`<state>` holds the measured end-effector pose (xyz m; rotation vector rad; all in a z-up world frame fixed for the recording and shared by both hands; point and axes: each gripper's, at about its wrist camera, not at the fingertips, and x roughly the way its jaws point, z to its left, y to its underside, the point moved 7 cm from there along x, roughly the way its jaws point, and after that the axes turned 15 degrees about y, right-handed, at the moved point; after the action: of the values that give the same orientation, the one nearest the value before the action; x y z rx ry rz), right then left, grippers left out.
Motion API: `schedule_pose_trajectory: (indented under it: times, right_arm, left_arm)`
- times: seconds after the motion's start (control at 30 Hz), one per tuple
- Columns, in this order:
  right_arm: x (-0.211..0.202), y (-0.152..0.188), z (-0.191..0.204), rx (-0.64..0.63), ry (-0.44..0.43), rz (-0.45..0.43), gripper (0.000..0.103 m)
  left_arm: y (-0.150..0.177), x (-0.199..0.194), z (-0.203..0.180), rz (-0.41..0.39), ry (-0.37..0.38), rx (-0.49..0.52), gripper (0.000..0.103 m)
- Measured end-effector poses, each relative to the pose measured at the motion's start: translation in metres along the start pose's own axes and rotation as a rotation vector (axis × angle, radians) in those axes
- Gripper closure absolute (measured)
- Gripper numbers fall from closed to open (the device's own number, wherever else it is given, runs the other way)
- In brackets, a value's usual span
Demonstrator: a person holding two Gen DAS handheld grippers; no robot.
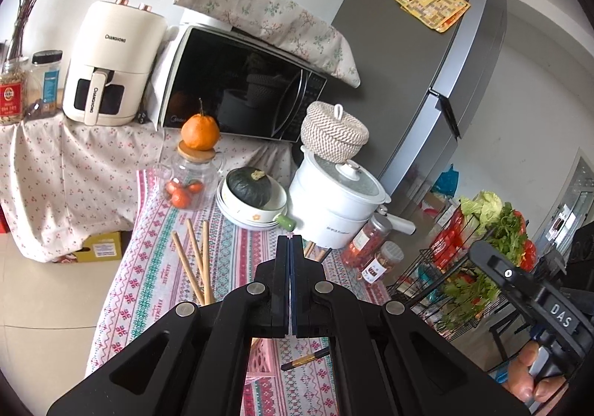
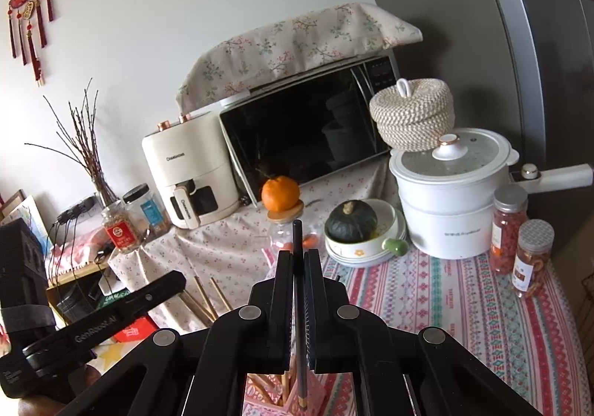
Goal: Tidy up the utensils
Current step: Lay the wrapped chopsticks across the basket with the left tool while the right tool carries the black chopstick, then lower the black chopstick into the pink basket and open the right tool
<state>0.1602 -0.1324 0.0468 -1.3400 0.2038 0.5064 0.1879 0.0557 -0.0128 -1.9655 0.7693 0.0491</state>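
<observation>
Over the patterned tablecloth (image 2: 464, 304), our right gripper (image 2: 299, 256) clamps a dark chopstick (image 2: 297, 241) upright, its gold tip just above the pink holder (image 2: 315, 397). Our left gripper (image 1: 290, 241) is clenched empty near the loose wooden chopsticks (image 1: 196, 260). We judge a straight, slow lowering best before letting go.

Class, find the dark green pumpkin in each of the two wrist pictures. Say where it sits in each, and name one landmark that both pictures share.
Left wrist view: the pumpkin sits just left of centre, in a stack of white bowls, left of the white pot.
Right wrist view: the pumpkin sits right of centre, in the same bowls, left of the pot.
Shared landmark: the microwave behind it.
</observation>
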Motion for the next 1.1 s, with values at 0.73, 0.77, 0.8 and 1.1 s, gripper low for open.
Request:
schedule_pose_trajectory:
  times: [0.73, 0.77, 0.8, 1.1]
  right_arm:
    - [0.005, -0.005, 0.015, 0.029, -0.027, -0.039, 0.099]
    - [0.008, -0.003, 0.016, 0.024, -0.025, -0.034, 0.099]
    - [0.011, -0.001, 0.018, 0.019, -0.022, -0.029, 0.099]
    - [0.046, 0.025, 0.036, -0.051, -0.001, 0.045, 0.098]
  left_arm:
    - [0.015, -0.012, 0.004, 0.105, -0.114, 0.117, 0.05]
    - [0.017, -0.013, 0.006, 0.112, -0.118, 0.112, 0.05]
    - [0.019, -0.014, 0.009, 0.12, -0.125, 0.108, 0.05]
    - [0.034, -0.021, 0.029, 0.196, -0.15, 0.08, 0.047]
